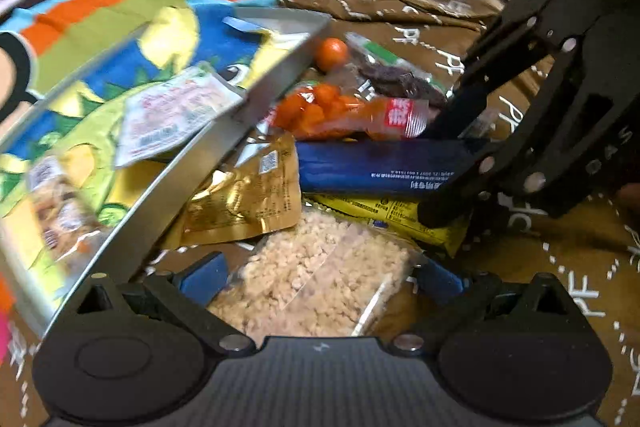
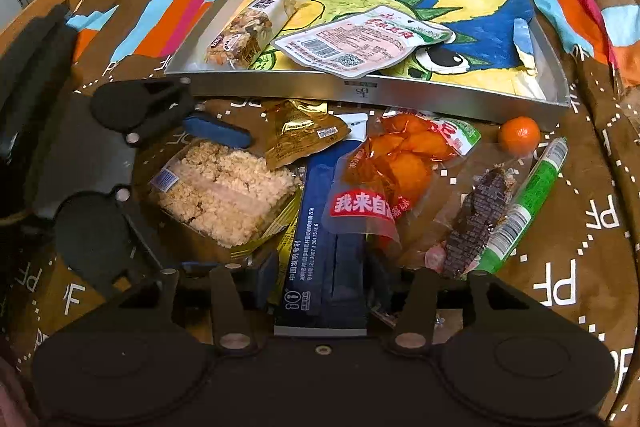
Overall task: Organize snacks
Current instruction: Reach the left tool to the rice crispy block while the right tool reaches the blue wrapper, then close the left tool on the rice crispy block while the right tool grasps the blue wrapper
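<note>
While both grippers sit low over the snack pile, here is how I read it from my end.

Step in hand: I judge each gripper is lining up on its own snack, to go into the metal tray (image 2: 420,95).
Left gripper (image 1: 320,275): jaws apart, blue pads either side of the puffed rice cake pack (image 1: 316,283); I cannot tell whether the pads touch the wrapper yet.
Right gripper (image 2: 316,279): jaws astride the near end of the dark blue packet (image 2: 320,227); I cannot tell from either view if they have clamped or are only close in.
Where the snacks are: loose ones lie heaped on the brown cloth (image 2: 560,267) just in front of the tray; a nut bar (image 2: 244,31) and a pink-and-white pouch (image 2: 360,41) lie inside it.
Doing it well: I would lift the rice cake first, gently, since I judge it crumbles under a hard squeeze. The orange pouch (image 2: 384,171) overlaps the blue packet, so I would draw that one back and up slowly or the pouch will be dragged along.
Right view only: the whole tray floor with its dinosaur picture, the green-edged dried meat pack (image 2: 496,219), and the small orange fruit (image 2: 519,135) near the tray's front wall.
Left view only: the yellow packet (image 1: 384,215) beneath the blue one, and the right gripper's fingers down on that blue packet from the side.
Shared: the gold pouch (image 2: 300,135), lying against the tray's front wall.
</note>
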A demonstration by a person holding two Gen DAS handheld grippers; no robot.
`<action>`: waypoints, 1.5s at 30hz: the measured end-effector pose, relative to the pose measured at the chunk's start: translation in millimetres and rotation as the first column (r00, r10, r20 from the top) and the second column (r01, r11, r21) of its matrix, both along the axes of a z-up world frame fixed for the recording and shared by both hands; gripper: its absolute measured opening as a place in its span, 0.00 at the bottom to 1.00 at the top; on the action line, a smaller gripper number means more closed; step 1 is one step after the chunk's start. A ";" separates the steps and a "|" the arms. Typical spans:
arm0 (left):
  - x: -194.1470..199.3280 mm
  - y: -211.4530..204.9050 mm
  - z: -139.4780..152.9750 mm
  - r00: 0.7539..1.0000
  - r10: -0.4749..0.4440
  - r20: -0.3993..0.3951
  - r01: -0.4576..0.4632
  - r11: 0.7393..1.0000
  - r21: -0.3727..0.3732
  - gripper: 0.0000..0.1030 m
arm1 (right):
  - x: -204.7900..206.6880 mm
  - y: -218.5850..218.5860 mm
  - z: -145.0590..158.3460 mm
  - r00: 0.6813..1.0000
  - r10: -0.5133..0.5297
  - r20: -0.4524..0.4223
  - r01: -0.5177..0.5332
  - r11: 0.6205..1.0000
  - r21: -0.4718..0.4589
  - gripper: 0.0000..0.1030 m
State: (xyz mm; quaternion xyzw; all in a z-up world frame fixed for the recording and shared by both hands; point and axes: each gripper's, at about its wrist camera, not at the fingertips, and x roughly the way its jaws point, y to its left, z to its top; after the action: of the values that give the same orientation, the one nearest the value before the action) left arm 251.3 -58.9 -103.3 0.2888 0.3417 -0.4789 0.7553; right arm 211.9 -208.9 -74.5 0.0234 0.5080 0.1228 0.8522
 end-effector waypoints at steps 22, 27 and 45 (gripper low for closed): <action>-14.3 31.9 20.3 0.887 0.405 -0.222 -0.397 0.914 0.083 0.79 | -18.7 -5.2 5.2 1.000 -0.002 0.024 0.002 1.000 0.019 0.42; -34.3 31.8 24.6 0.813 0.541 -0.215 -0.538 0.839 0.080 0.78 | -17.9 -5.7 3.3 0.998 -0.028 0.058 0.025 0.998 0.050 0.47; -71.9 43.8 28.6 0.621 0.741 -0.255 -0.761 0.648 0.031 0.73 | -58.4 12.7 7.2 0.993 0.009 0.121 -0.006 1.000 -0.025 0.39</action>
State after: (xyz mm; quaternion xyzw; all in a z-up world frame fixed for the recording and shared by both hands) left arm 179.4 -15.1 -74.7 0.0279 0.5018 -0.1646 0.8487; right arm 153.5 -196.3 -67.2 0.0034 0.4571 0.1209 0.8812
